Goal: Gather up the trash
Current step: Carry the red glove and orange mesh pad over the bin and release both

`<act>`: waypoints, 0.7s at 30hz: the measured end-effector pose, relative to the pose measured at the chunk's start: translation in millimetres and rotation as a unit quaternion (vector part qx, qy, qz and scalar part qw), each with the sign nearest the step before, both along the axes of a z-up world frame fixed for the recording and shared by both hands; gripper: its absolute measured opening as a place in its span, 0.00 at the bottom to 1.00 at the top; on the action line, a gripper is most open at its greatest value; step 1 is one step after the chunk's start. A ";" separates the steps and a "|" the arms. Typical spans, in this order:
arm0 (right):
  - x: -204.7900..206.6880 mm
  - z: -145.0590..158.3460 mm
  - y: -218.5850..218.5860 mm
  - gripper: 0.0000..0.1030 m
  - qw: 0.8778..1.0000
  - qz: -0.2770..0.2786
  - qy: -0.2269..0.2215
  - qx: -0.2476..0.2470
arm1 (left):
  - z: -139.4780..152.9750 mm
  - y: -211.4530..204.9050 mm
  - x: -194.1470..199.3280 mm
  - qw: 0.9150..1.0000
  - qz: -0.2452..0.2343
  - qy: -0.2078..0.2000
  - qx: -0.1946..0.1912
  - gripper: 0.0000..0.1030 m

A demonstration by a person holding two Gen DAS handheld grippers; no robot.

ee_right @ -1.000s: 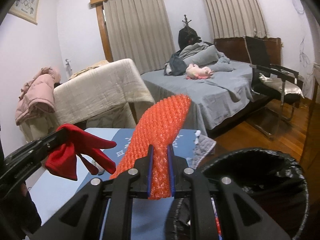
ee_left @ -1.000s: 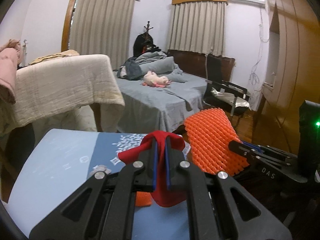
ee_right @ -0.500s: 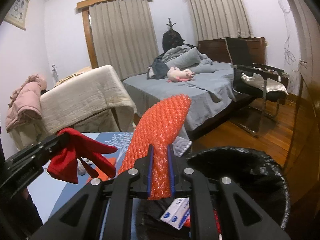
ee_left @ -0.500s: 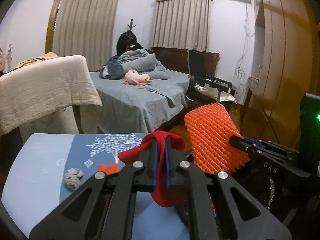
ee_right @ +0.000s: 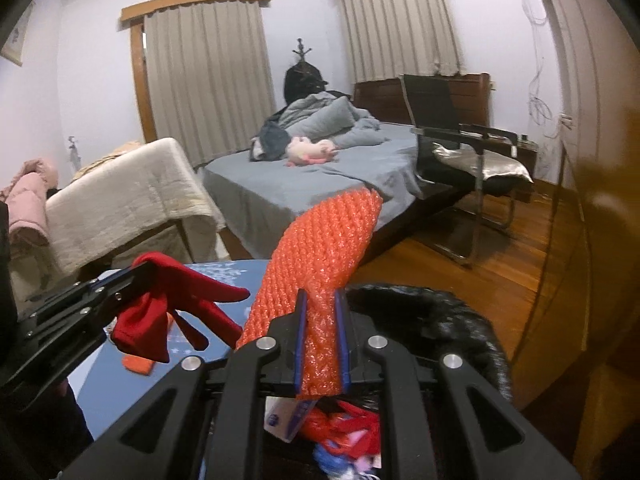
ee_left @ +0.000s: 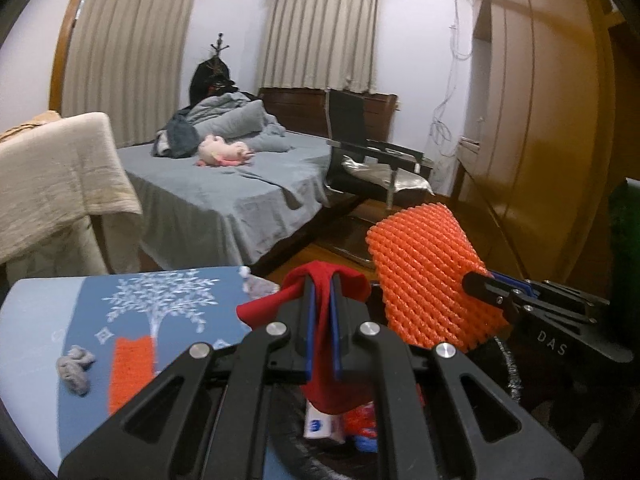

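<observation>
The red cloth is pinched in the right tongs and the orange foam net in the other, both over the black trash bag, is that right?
Not quite. The red cloth is pinched in the left tongs, as the left wrist view shows. The orange foam net is in the right tongs. Both do hang over the black trash bag.

A: Left wrist view: sat close behind the left gripper (ee_left: 320, 312), facing across the counter (ee_left: 48, 320) toward the bed (ee_left: 224, 184).

B: Right wrist view: close behind the right gripper (ee_right: 322, 332), facing likewise. Both shared bed (ee_right: 360, 160), chair (ee_right: 460, 132).
</observation>
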State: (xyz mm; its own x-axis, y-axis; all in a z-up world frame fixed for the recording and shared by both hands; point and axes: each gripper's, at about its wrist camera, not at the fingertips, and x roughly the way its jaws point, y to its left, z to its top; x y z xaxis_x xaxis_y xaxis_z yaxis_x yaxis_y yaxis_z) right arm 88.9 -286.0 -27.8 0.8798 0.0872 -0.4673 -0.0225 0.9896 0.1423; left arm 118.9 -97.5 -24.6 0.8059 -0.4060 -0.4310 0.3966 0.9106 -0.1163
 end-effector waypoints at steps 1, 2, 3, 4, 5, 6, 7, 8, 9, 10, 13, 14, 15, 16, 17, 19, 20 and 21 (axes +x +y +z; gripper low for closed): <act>-0.4 -0.8 -4.1 0.13 1.000 -0.004 0.001 -0.001 | -1.7 -6.0 0.9 1.000 -0.006 0.000 0.001 0.06; -1.8 -2.1 -8.9 0.13 1.000 -0.009 0.003 -0.003 | -3.2 -11.1 1.8 1.000 -0.011 0.001 0.002 0.06; -2.3 -3.2 -12.8 0.13 1.000 -0.013 0.004 -0.004 | -4.5 -14.5 2.2 1.000 -0.014 0.001 0.003 0.06; -2.3 -4.4 -16.2 0.13 1.000 -0.016 0.005 -0.004 | -6.4 -17.8 2.2 1.000 -0.017 0.000 0.004 0.06; -2.6 -5.7 -19.3 0.13 1.000 -0.018 0.007 -0.005 | -9.8 -22.7 3.4 1.000 -0.020 0.001 0.007 0.06; -3.2 -7.9 -23.1 0.13 1.000 -0.022 0.009 -0.006 | -11.9 -25.5 4.0 1.000 -0.021 0.001 0.008 0.06; -3.4 -9.6 -26.1 0.13 1.000 -0.025 0.011 -0.007 | -13.7 -28.0 4.5 1.000 -0.022 0.002 0.010 0.06; -3.1 -11.4 -28.2 0.13 1.000 -0.027 0.013 -0.007 | -17.1 -30.7 6.4 1.000 -0.024 0.005 0.012 0.06; -3.4 -13.9 -31.3 0.13 0.999 -0.030 0.015 -0.007 | -20.7 -33.3 8.9 1.000 -0.024 0.008 0.015 0.06; -3.1 -16.0 -32.7 0.13 0.999 -0.032 0.017 -0.007 | -23.4 -35.2 10.8 1.000 -0.024 0.011 0.017 0.06; -2.7 -22.5 -38.8 0.13 0.999 -0.038 0.023 -0.008 | -34.2 -40.9 18.3 0.999 -0.025 0.021 0.023 0.06; -2.7 -24.0 -40.0 0.13 0.999 -0.039 0.025 -0.008 | -36.8 -42.9 19.7 0.999 -0.026 0.023 0.026 0.06; -2.2 -26.1 -41.3 0.13 0.999 -0.041 0.027 -0.009 | -38.2 -45.6 22.1 0.999 -0.026 0.025 0.027 0.06; -1.8 -28.0 -42.6 0.13 0.999 -0.041 0.030 -0.009 | -41.1 -47.7 24.2 0.999 -0.028 0.028 0.028 0.06; -1.4 -30.3 -43.8 0.13 0.999 -0.043 0.032 -0.009 | -42.7 -49.4 25.3 0.999 -0.029 0.030 0.029 0.06; -2.0 -33.1 -46.9 0.13 0.998 -0.044 0.035 -0.011 | -45.0 -54.5 28.8 0.998 -0.033 0.033 0.031 0.06; -1.9 -34.5 -48.3 0.13 0.998 -0.045 0.037 -0.012 | -45.9 -56.0 30.2 0.998 -0.036 0.034 0.031 0.06; -2.0 -35.7 -49.6 0.13 0.998 -0.046 0.038 -0.013 | -47.1 -58.5 31.6 0.998 -0.039 0.035 0.031 0.06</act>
State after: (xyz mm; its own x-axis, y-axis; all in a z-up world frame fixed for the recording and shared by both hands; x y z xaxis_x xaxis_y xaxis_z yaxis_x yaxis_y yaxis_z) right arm 86.9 -335.6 -63.5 0.8451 -0.0058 -0.5345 0.0787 0.9904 0.1136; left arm 150.5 -156.0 -71.7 0.7399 -0.4369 -0.5115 0.4590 0.8838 -0.0908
